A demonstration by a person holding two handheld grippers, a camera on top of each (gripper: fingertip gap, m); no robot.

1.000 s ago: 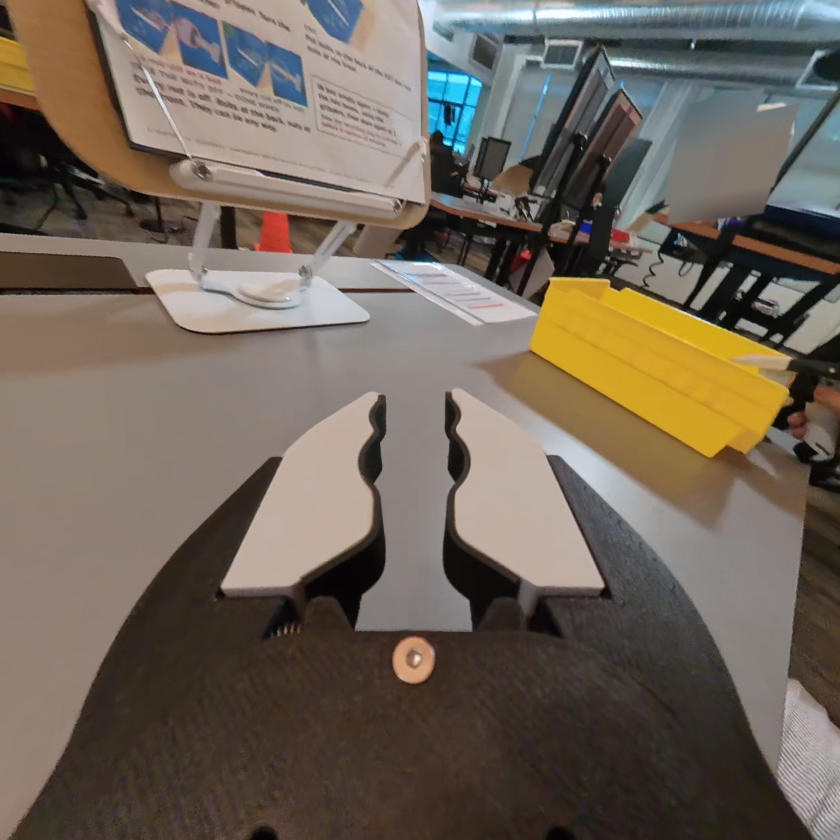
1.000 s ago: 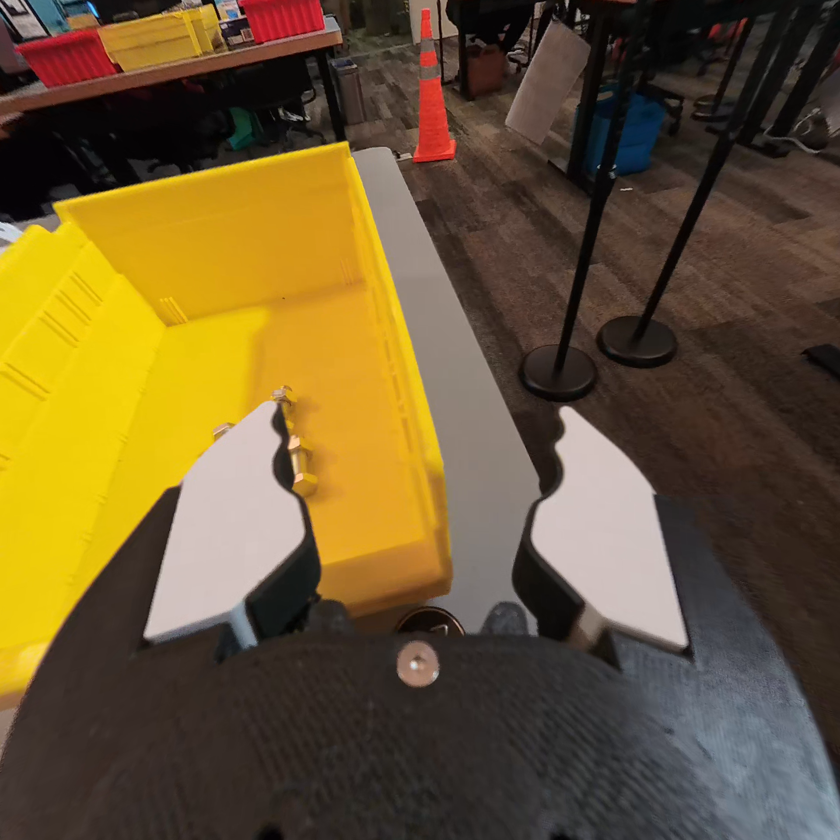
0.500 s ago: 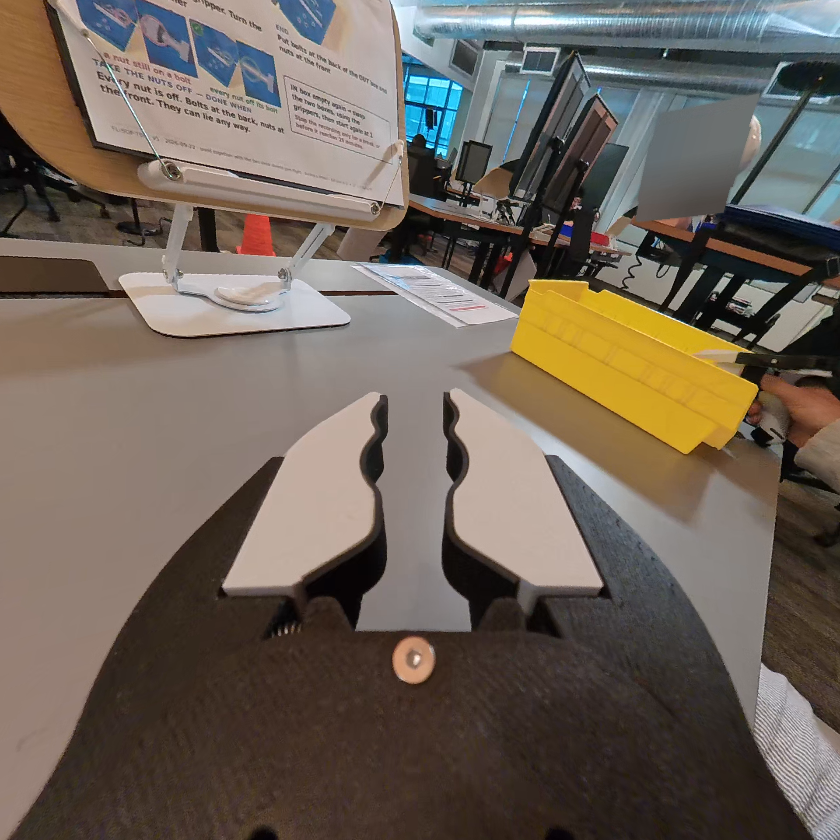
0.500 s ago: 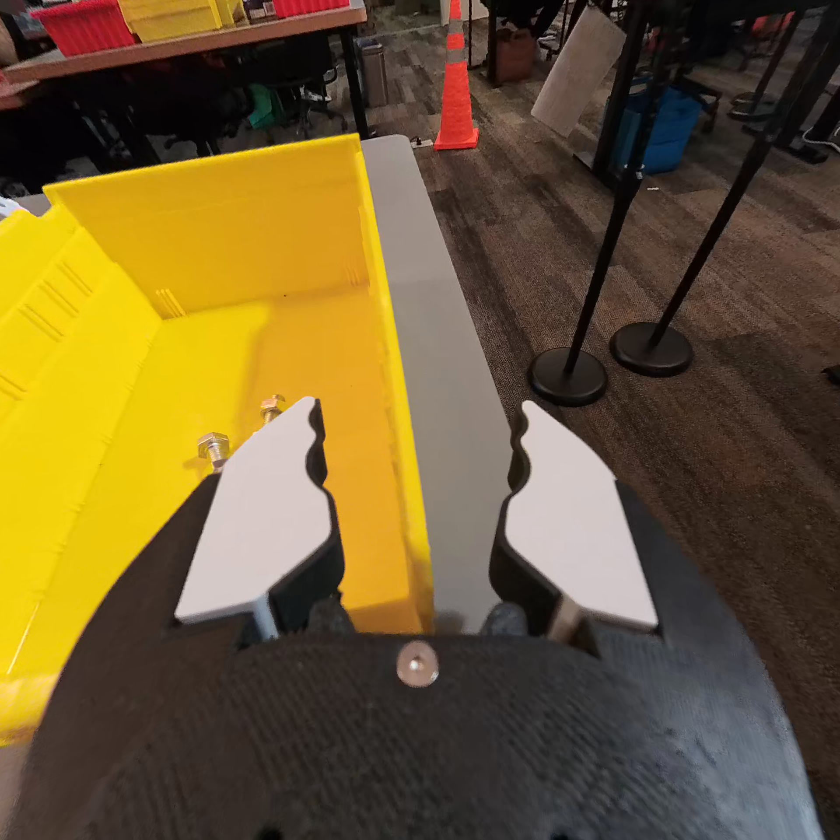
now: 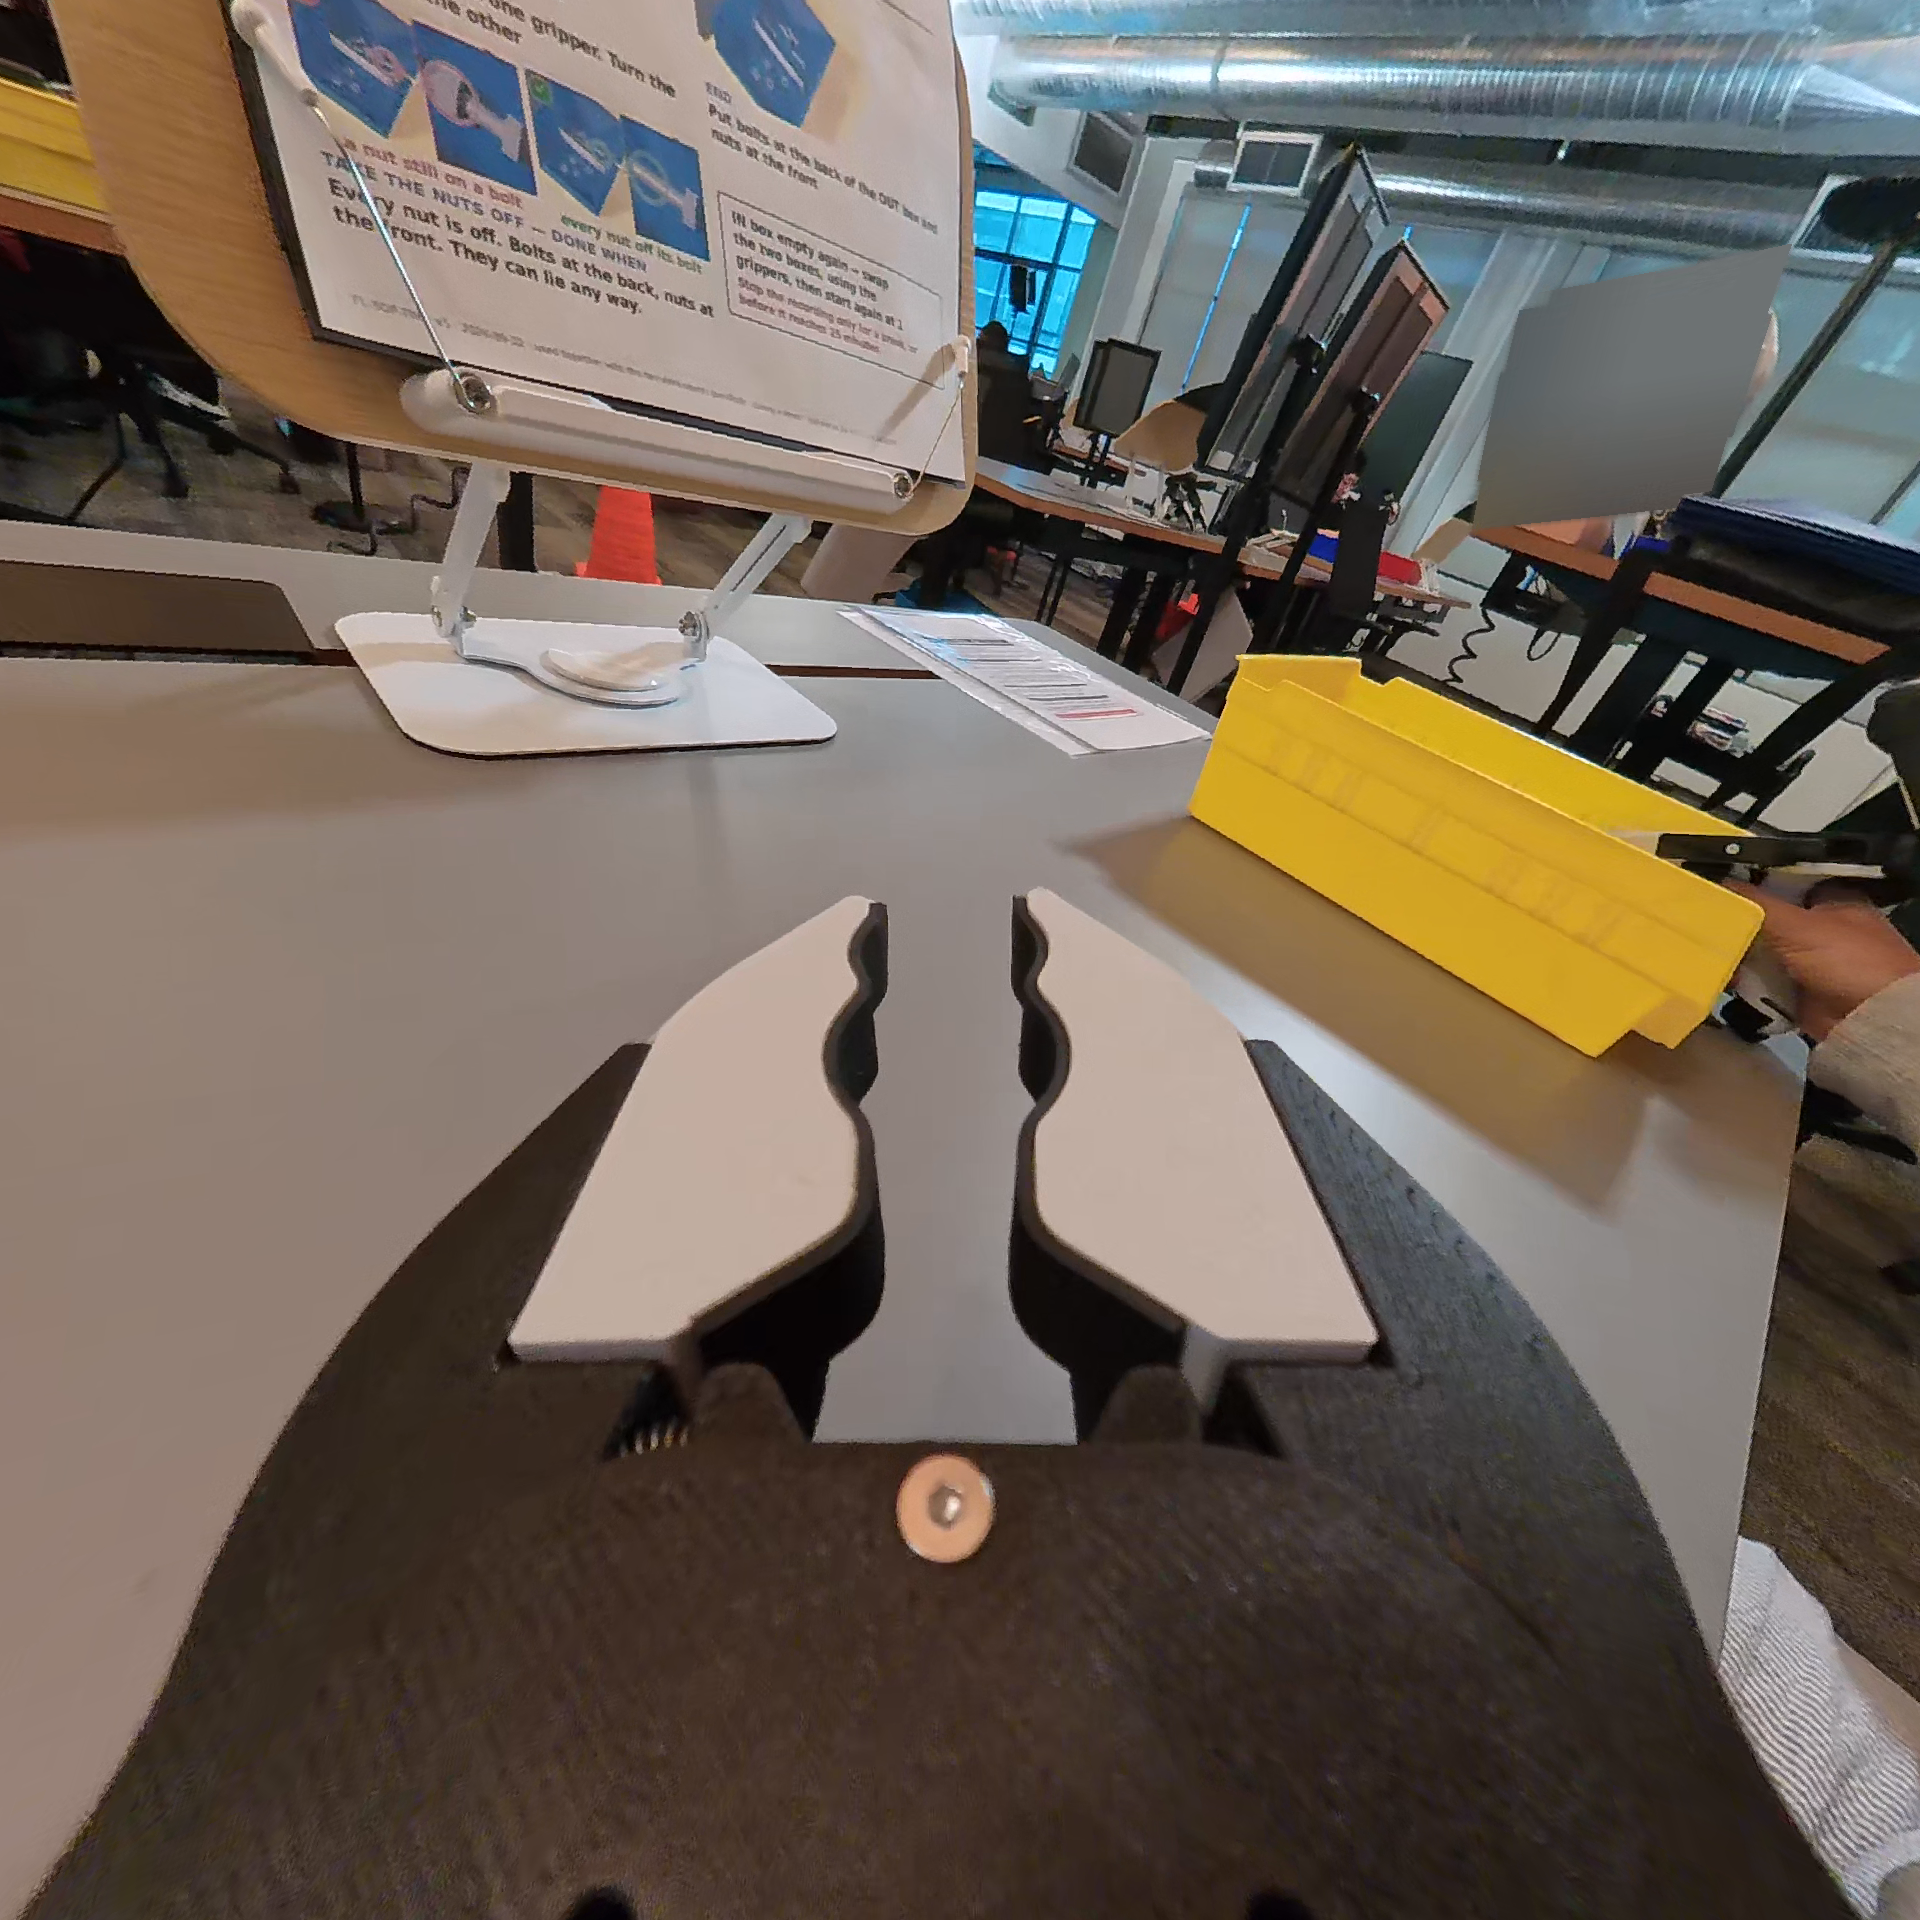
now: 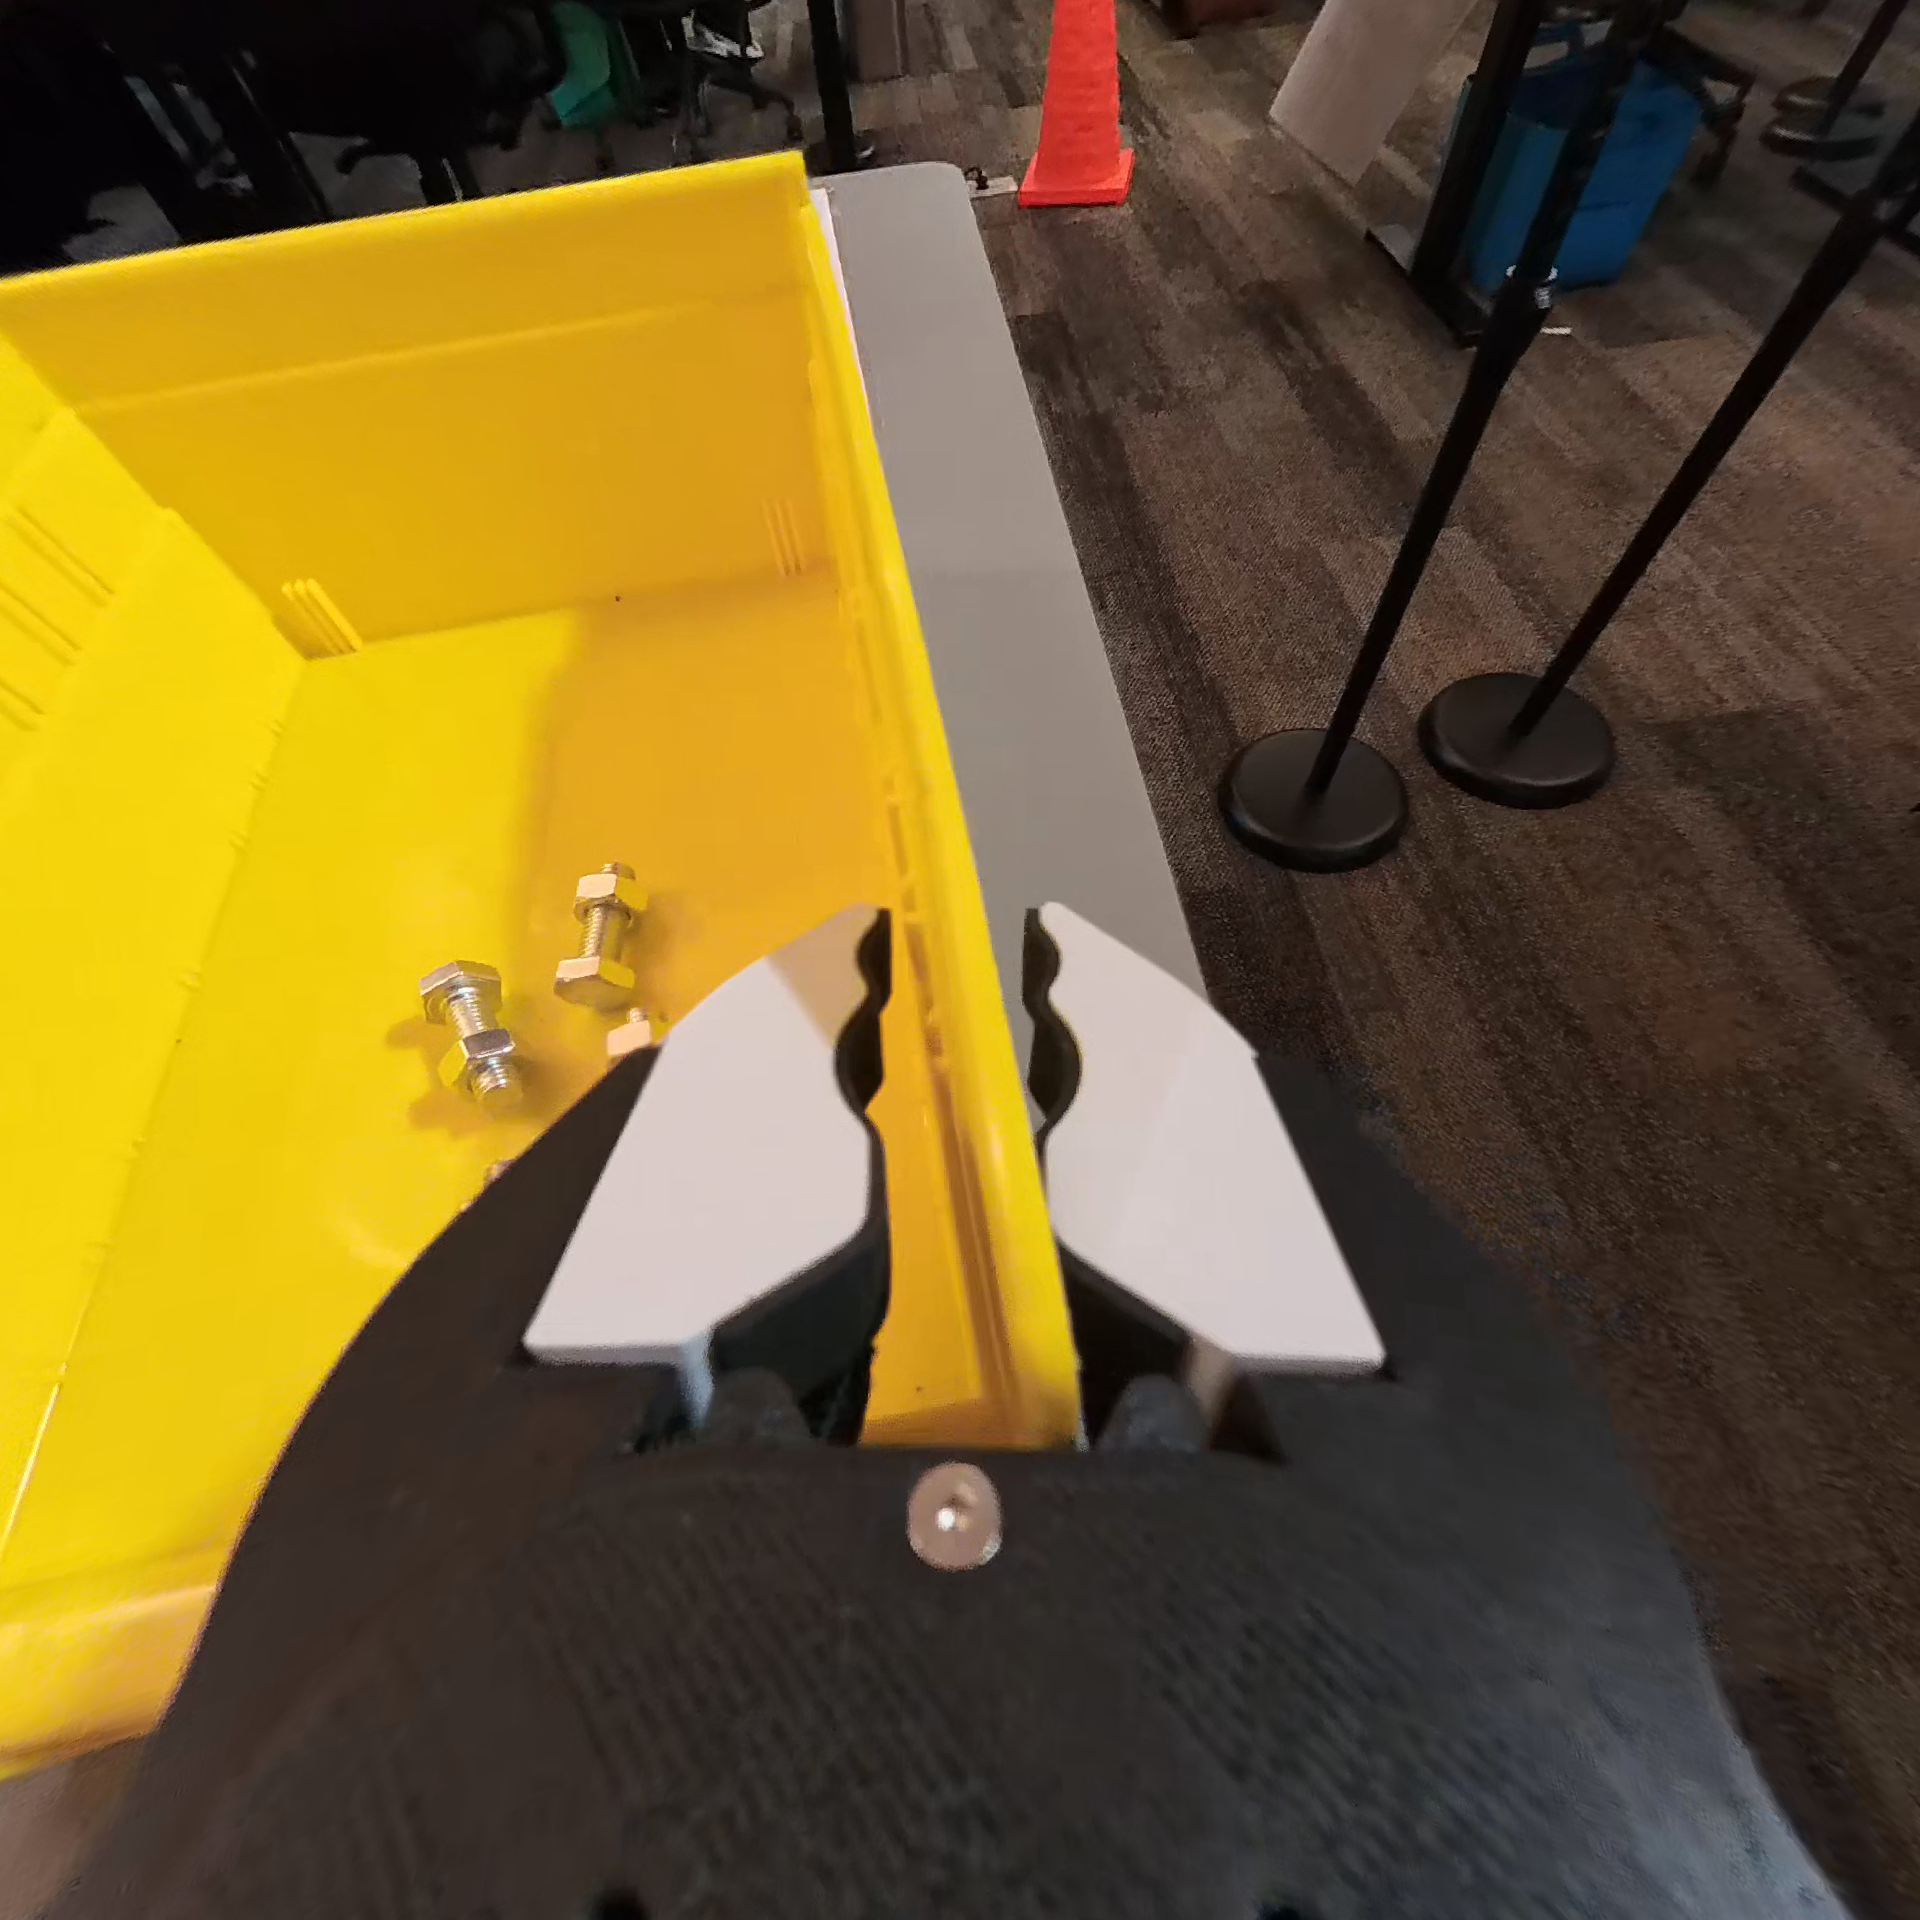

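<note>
My right gripper is shut on the right side wall of a yellow bin. Its left finger is inside the bin and its right finger outside, over the grey table. Inside the bin lie two steel bolts with nuts on them. A third bolt is partly hidden by the finger. My left gripper is empty, low over the table, jaws a narrow gap apart. The bin is to its right, where a hand holds the other gripper.
A document stand with a printed sheet stands at the table's back. A laminated sheet lies beside it. The table's right edge runs just past the bin. On the floor beyond are black stanchion bases and an orange cone. About 60 cm separates my left fingertips from my right.
The right gripper's jaws have closed from wide open onto the bin's right wall. The bolts now show to the left of its finger. The left gripper has shifted only slightly.
</note>
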